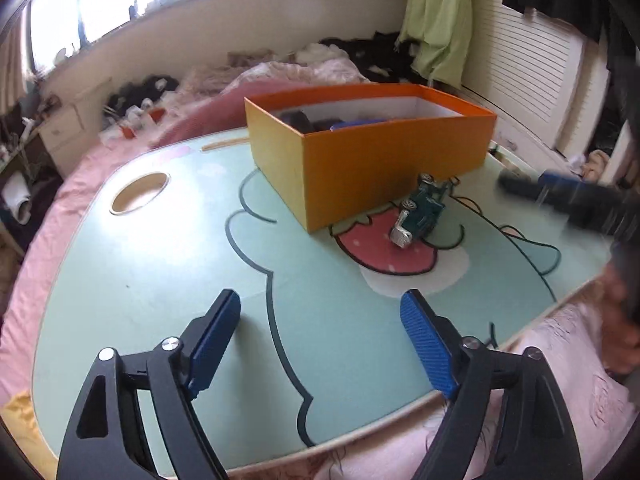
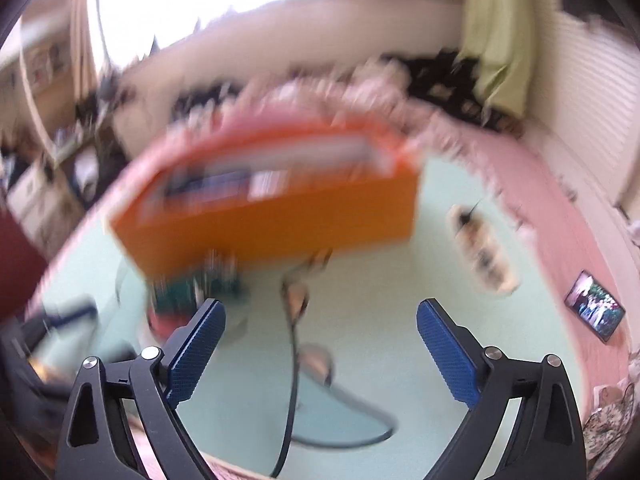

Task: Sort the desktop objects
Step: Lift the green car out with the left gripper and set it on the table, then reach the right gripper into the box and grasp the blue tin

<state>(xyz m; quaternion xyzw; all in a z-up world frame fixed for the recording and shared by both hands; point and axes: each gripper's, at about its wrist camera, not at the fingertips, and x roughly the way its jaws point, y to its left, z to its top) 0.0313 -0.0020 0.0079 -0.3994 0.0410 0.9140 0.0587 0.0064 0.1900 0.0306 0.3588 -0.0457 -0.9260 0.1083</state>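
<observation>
Table: mint-green top w/ cartoon print and a strawberry graphic; sits on pink bedding. Round cut-out hole near far-left edge.
Box: orange cardboard box, open top, white inside, toward the far side of the table. Contents: something dark at the left end, a blue item mid-box; can't tell what they are. Right wrist view is motion-blurred, shows the box w/ blurry blue/white stuff inside.
Toy: green toy vehicle w/ silver wheels, on the table just beside the box's near corner, partly over the strawberry. Long axis runs near-far, slightly diagonal; silver end points toward the camera.
Left gripper: low over the near table, blue pads spread wide, nothing between them.
Right gripper: jaws wide apart, holding nothing; seen blurred at right edge of left view, near the toy.
</observation>
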